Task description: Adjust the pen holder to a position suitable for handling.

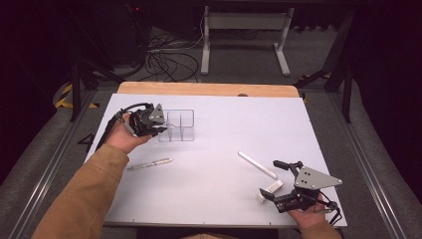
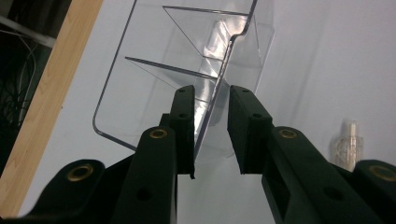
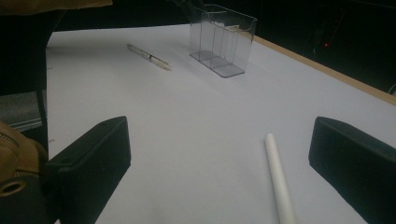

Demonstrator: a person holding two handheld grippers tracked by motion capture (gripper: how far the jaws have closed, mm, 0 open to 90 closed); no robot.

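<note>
Clear divided organizer [image 1: 179, 125], upright on table

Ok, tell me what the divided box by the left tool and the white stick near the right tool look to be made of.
Divided box: likely clear hard plastic such as acrylic, glossy; the table shows through its walls and the edges catch light.
White stick: matte and opaque, with no shine; possibly plastic or chalk, the look leaves it open.

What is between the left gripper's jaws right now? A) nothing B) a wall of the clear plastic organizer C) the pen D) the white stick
B: in the left gripper view the left gripper straddles the edge of a wall of the clear organizer, one jaw on each side; whether both pads press it cannot be told.
</note>
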